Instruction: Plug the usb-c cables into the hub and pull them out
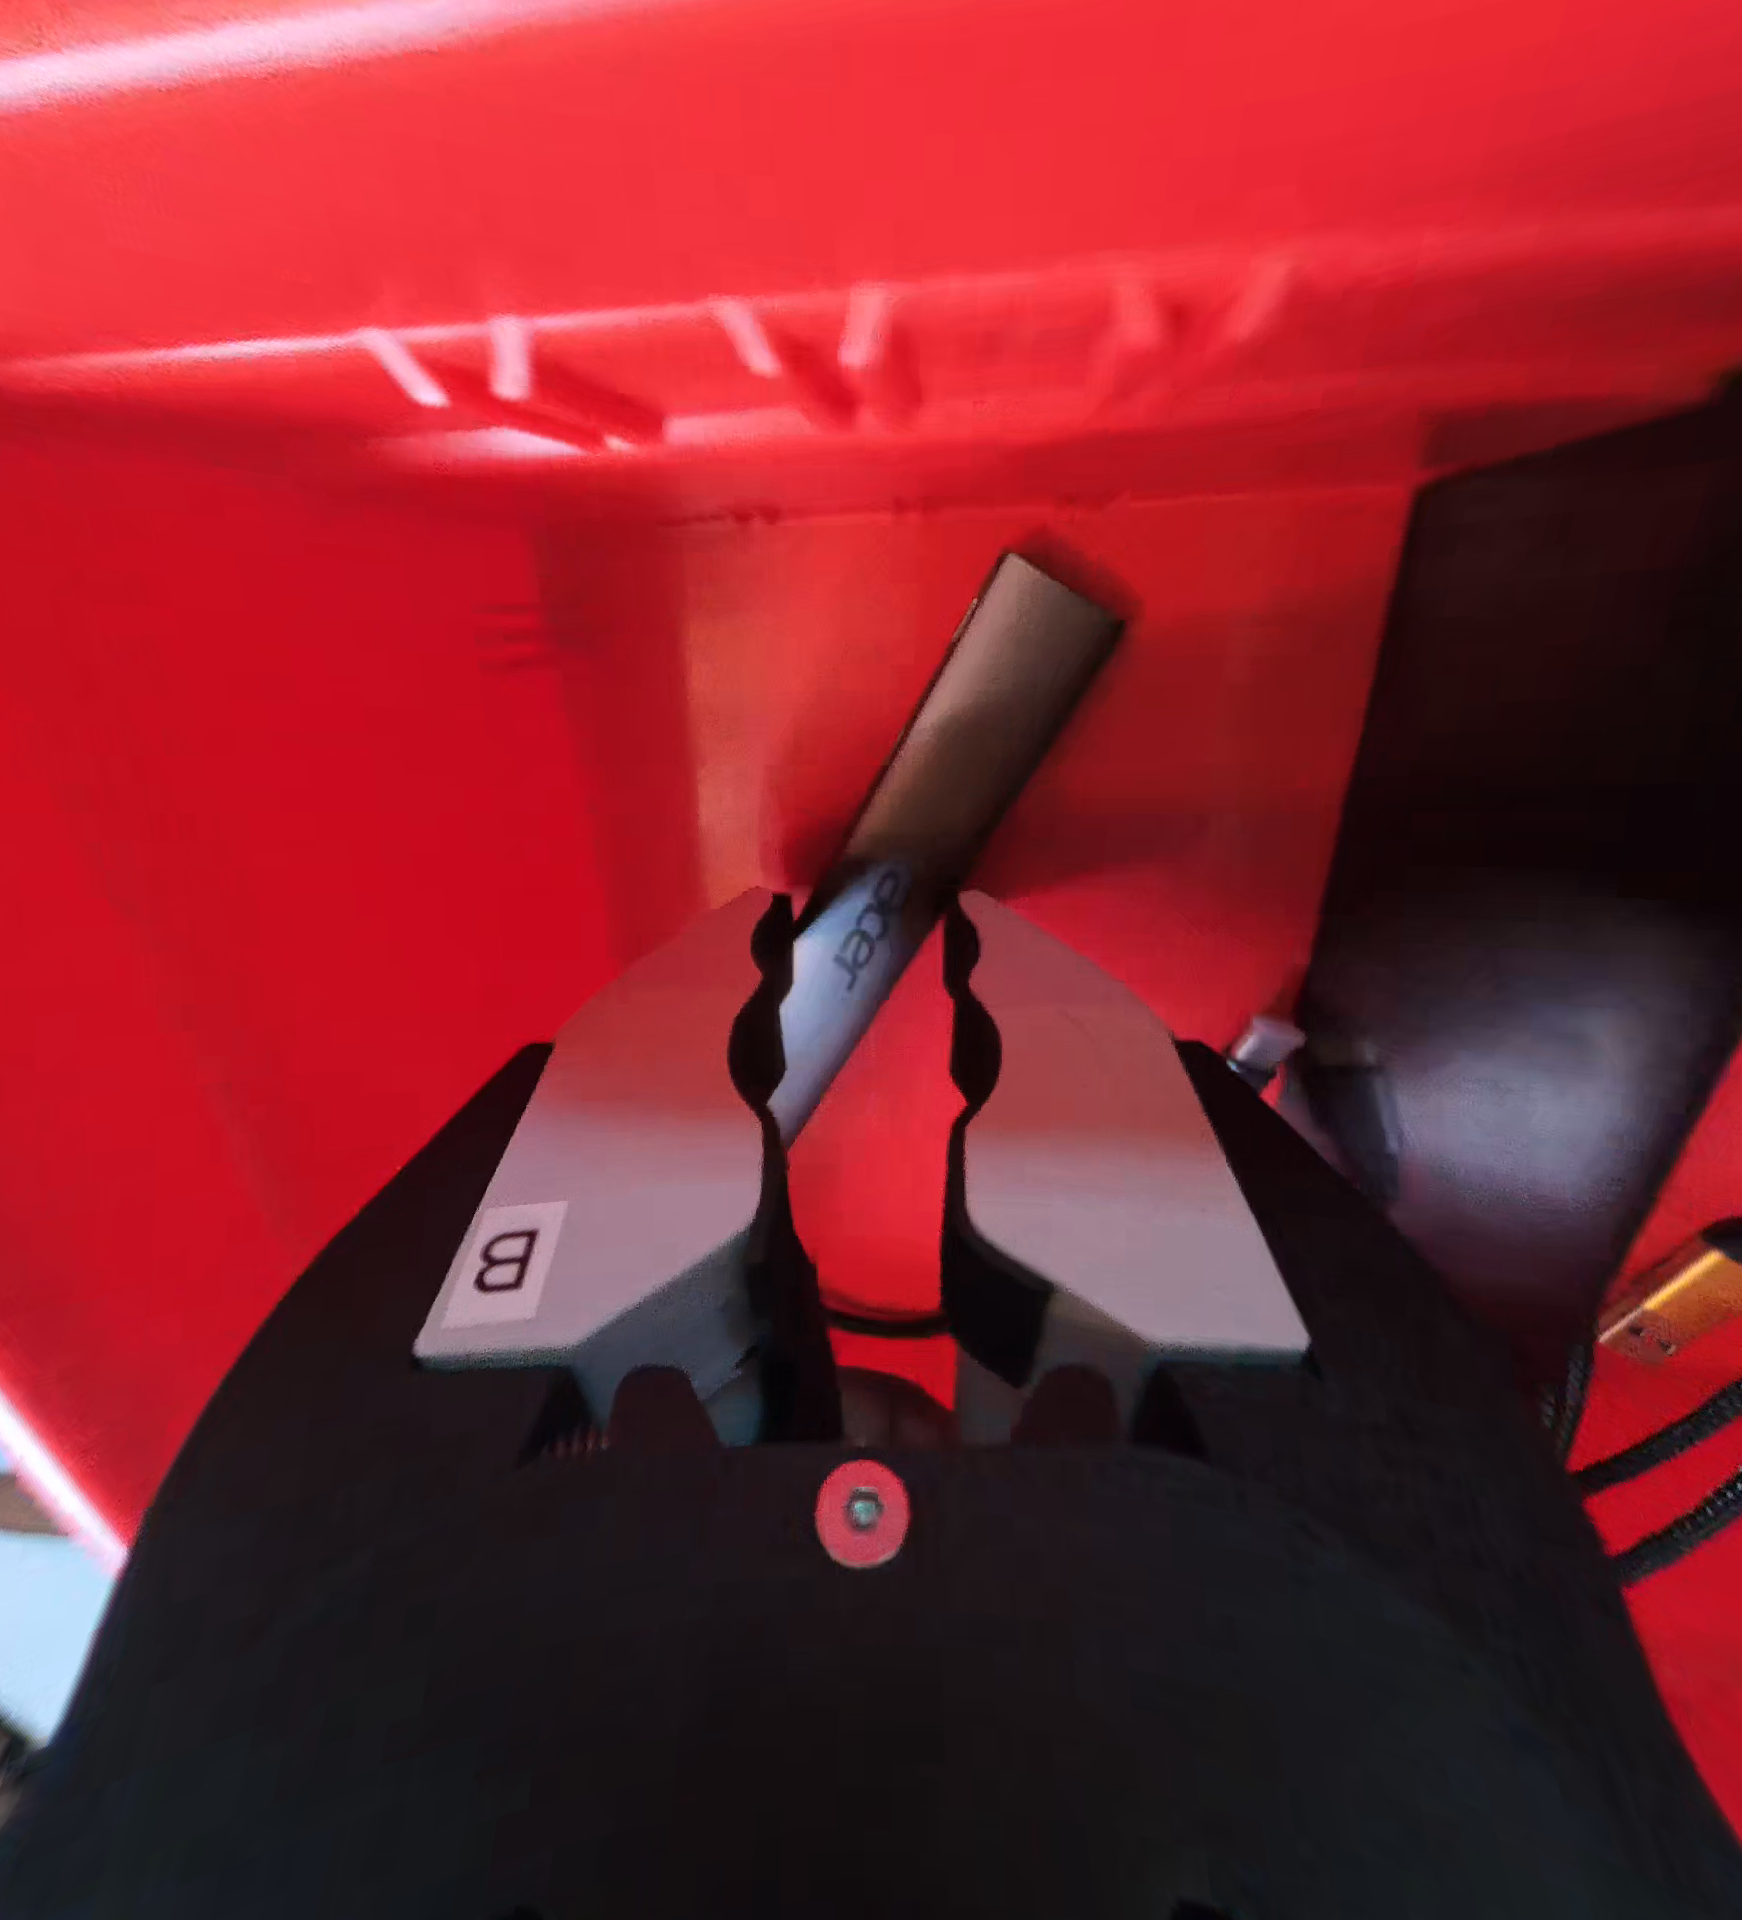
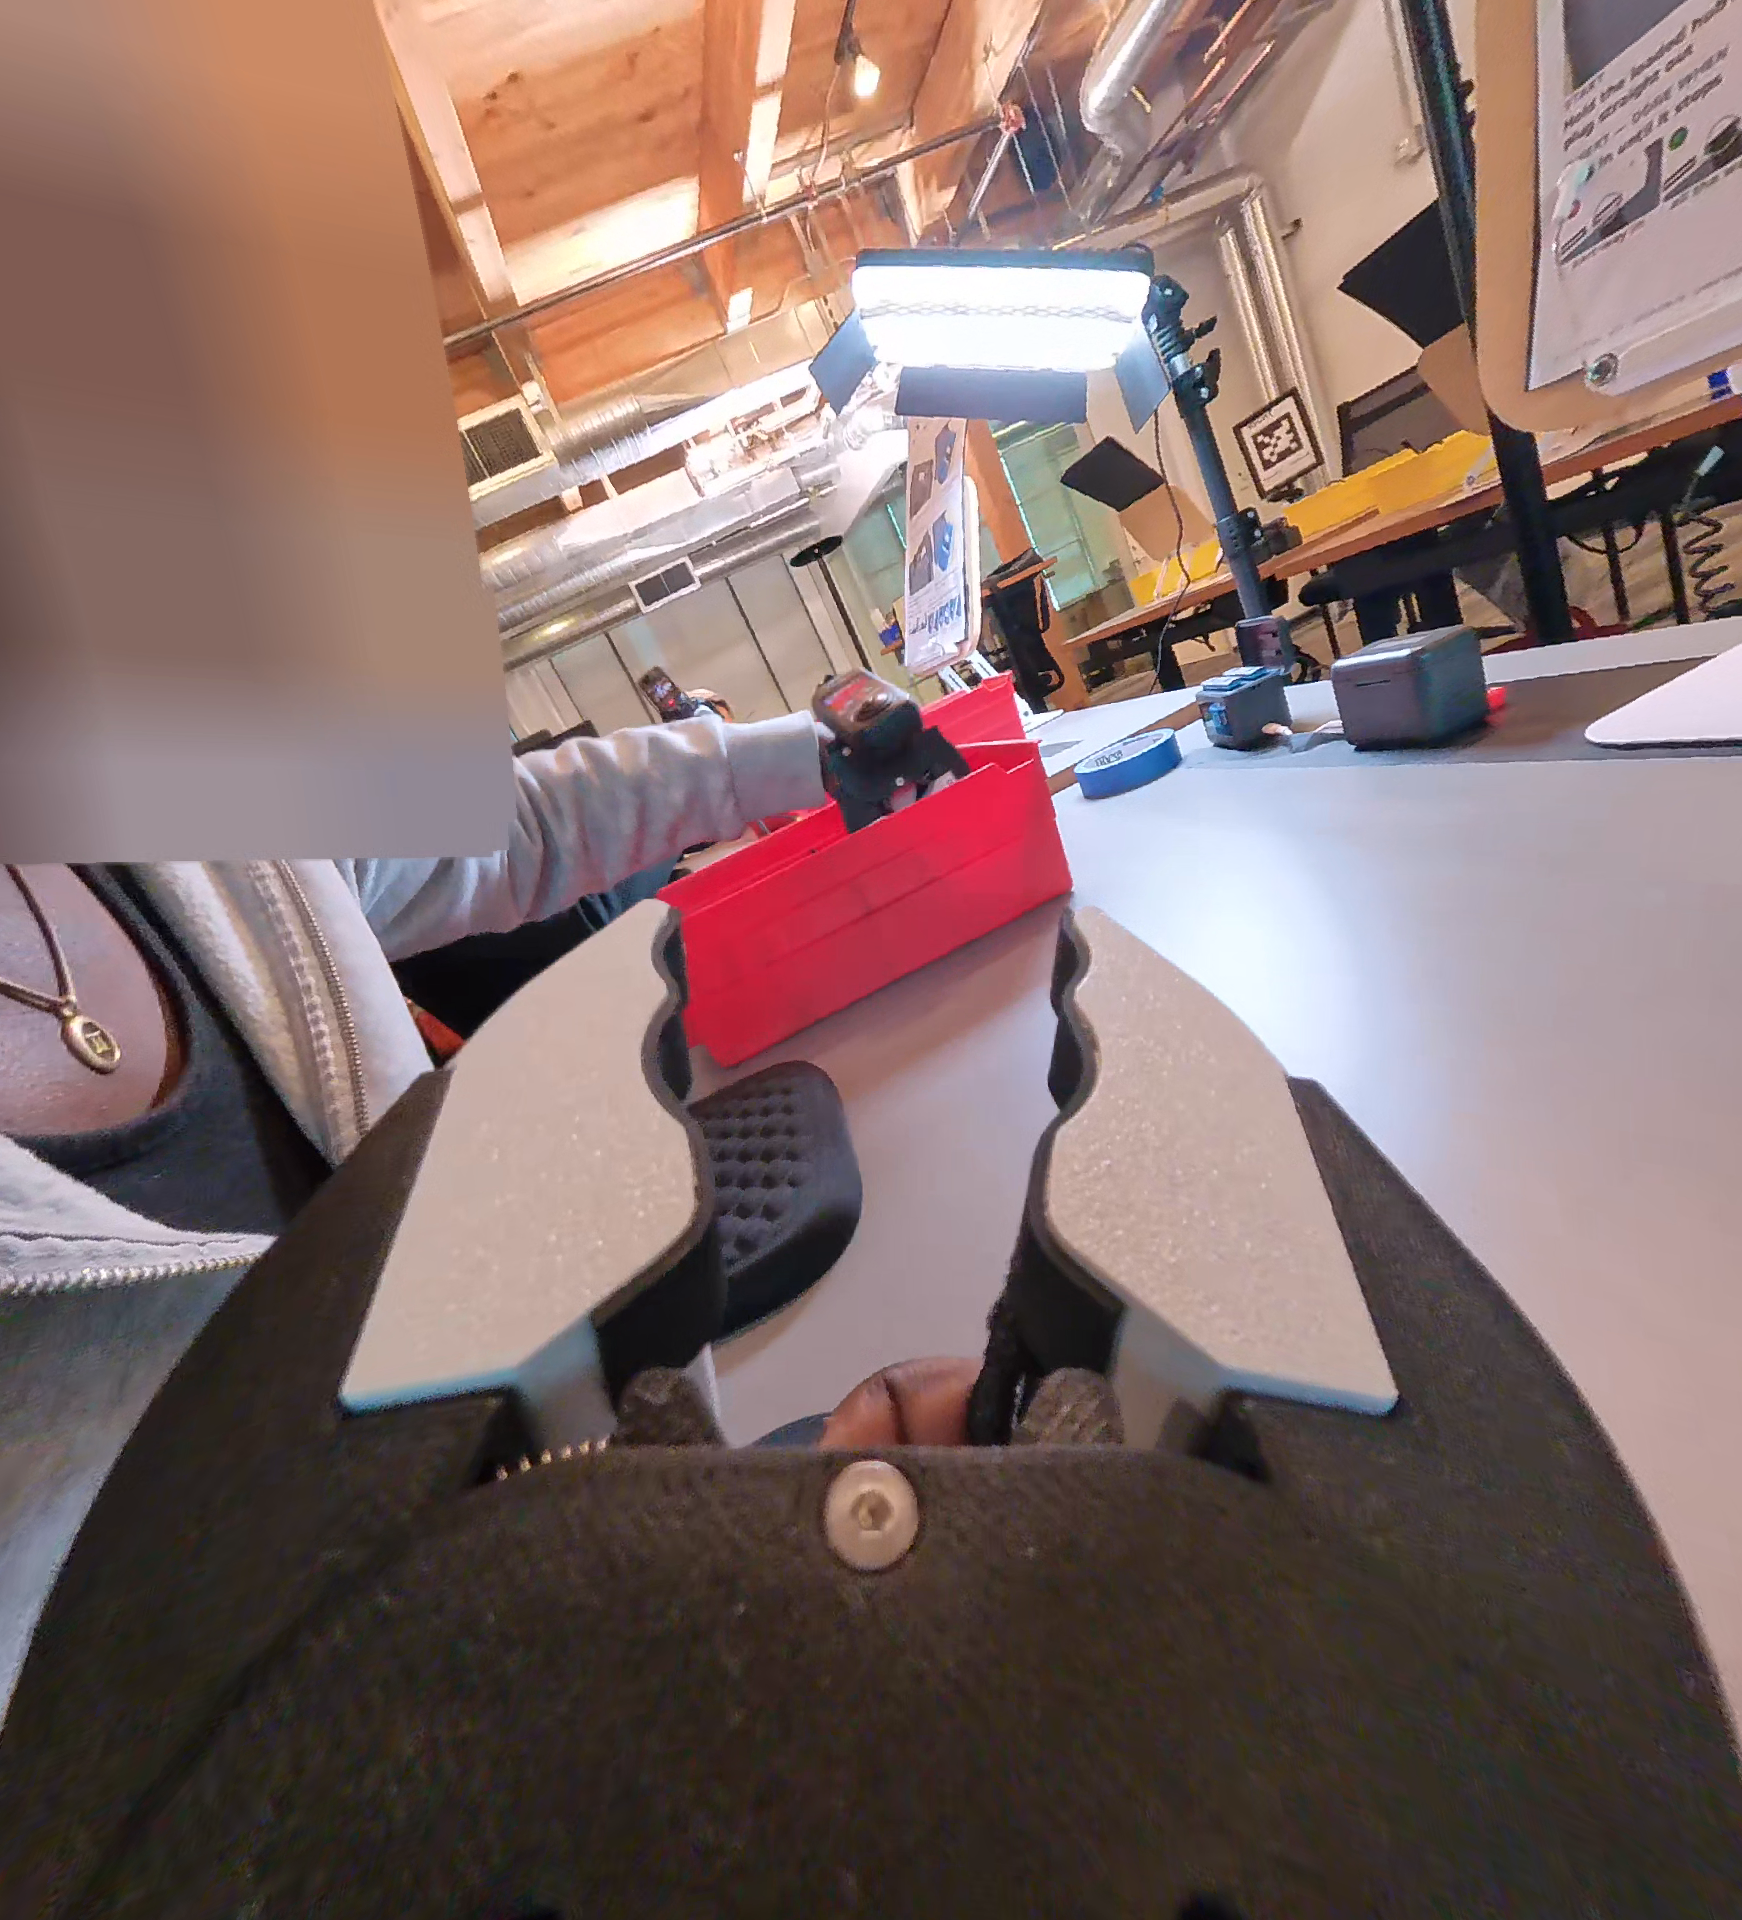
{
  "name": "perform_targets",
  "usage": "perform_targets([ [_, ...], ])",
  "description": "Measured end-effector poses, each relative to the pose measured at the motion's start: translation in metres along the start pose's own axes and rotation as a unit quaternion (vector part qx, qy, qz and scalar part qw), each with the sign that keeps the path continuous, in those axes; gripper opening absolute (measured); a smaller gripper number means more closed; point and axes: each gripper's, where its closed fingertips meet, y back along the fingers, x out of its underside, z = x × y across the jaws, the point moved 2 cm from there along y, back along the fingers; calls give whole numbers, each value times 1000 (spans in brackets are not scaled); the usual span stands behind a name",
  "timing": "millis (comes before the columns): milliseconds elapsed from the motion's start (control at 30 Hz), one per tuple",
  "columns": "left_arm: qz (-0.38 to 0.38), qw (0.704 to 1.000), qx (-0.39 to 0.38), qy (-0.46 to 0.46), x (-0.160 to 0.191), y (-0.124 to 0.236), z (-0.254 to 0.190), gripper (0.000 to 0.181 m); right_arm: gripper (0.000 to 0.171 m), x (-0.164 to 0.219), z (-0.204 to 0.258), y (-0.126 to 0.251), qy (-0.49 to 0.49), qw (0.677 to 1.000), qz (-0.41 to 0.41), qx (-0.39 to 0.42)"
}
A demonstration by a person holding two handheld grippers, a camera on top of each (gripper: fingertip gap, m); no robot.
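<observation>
In the left wrist view my left gripper (image 1: 862, 904) is down inside a red bin (image 1: 327, 831). Its jaws are closed on a slim grey hub (image 1: 960, 758), which runs diagonally up to the right between the fingertips. A black braided cable with a gold plug (image 1: 1677, 1299) lies at the right of the bin, and a small grey plug (image 1: 1262, 1049) lies nearer the gripper. In the right wrist view my right gripper (image 2: 872, 925) is open and empty above the grey table (image 2: 1418, 1039). The left gripper (image 2: 888, 769) shows there too, reaching into the red bin (image 2: 867, 904).
A dark rounded object (image 1: 1532, 935) fills the bin's right side. On the table are a blue tape roll (image 2: 1127, 764), small grey devices (image 2: 1407, 686) and a white stand base (image 2: 1719, 696). A black perforated pad (image 2: 773, 1174) sits below my right gripper. A person in a grey top is at the left. My right fingertips sit around 45 cm from my left ones.
</observation>
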Motion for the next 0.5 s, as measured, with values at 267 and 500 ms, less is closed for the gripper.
perform_targets([
  [267, -53, 965, -246, 70, -14, 114, 11, 24, 61, 6, 8, -4, -1, 1000, 11, -12],
  [500, -175, 790, -574, 127, -55, 265, -17, 23, 56, 15, 28, -12, 39, 998, 36, -26],
])
